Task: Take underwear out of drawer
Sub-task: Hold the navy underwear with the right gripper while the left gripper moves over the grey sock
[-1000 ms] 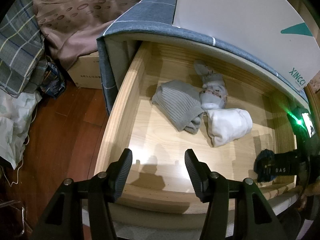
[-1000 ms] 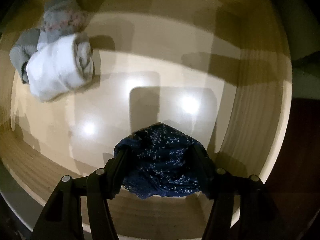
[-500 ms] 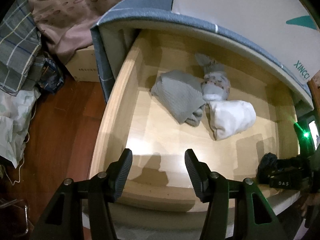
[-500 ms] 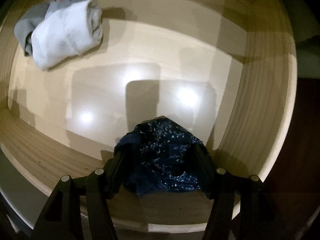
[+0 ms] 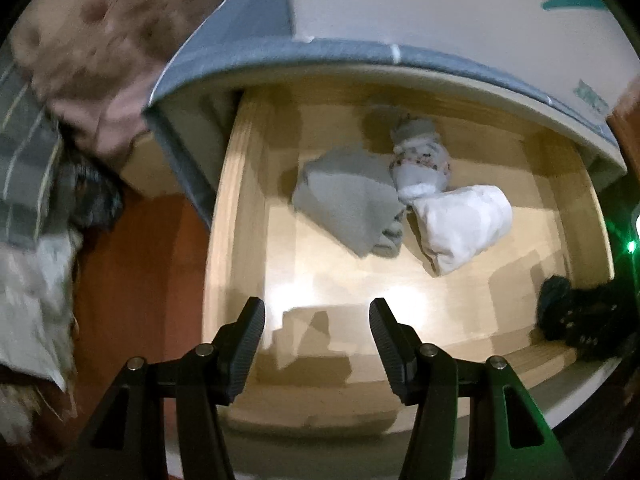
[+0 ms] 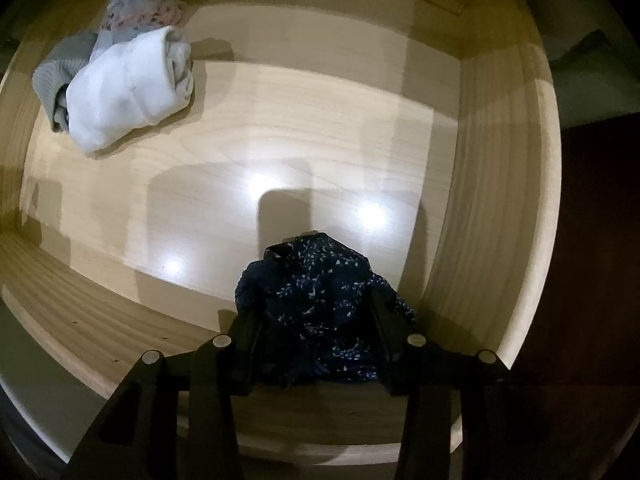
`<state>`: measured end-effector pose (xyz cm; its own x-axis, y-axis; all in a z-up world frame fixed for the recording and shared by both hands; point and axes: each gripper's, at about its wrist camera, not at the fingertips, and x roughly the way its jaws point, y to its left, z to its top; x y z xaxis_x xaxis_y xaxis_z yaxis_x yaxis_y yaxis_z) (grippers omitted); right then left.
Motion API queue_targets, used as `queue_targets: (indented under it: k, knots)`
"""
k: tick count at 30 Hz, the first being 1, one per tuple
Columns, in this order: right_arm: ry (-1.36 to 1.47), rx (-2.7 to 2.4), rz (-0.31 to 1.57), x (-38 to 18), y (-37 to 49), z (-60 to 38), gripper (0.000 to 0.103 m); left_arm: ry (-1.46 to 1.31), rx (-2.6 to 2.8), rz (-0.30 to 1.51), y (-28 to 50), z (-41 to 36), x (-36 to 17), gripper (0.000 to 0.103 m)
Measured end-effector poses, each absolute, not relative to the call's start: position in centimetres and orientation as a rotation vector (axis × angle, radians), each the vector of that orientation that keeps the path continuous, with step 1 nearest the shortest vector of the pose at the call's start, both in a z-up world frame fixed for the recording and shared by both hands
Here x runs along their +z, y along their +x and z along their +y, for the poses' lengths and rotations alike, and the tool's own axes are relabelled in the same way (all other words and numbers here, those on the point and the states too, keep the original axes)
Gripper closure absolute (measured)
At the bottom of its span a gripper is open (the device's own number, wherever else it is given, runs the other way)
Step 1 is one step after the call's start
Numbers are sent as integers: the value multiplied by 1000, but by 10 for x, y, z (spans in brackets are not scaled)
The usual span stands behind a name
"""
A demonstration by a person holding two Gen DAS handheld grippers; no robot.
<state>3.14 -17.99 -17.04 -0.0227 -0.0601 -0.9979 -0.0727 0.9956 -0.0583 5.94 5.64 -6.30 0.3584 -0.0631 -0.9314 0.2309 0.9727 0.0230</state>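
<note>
grey ribbed sock bundle (image 5: 352,204), white roll (image 5: 464,228) and floral-print roll (image 5: 420,160) touching in a cluster. outside: red-brown wood floor (image 5: 132,280), plaid fabric (image 5: 24,184), pinkish spotted bedding (image 5: 100,48), white board (image 5: 440,12).

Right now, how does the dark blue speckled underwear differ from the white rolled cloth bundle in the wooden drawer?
The dark blue speckled underwear is crumpled and clamped between the right gripper fingers, near the front right corner; the white rolled cloth bundle lies untouched, further back. The underwear is patterned, the bundle plain. The underwear stands alone; the bundle lies against a grey folded cloth. Both are within the wooden drawer.
</note>
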Motion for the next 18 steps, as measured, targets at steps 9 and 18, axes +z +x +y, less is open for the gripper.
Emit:
queue_targets:
  k: [9, 18]
  knots:
    - [-86, 18, 1581, -172, 29, -185, 63, 419, -358, 1125, 72, 34, -64, 47]
    - [-77, 27, 1577, -169, 37, -195, 62, 624, -518, 1135, 89, 14, -76, 47]
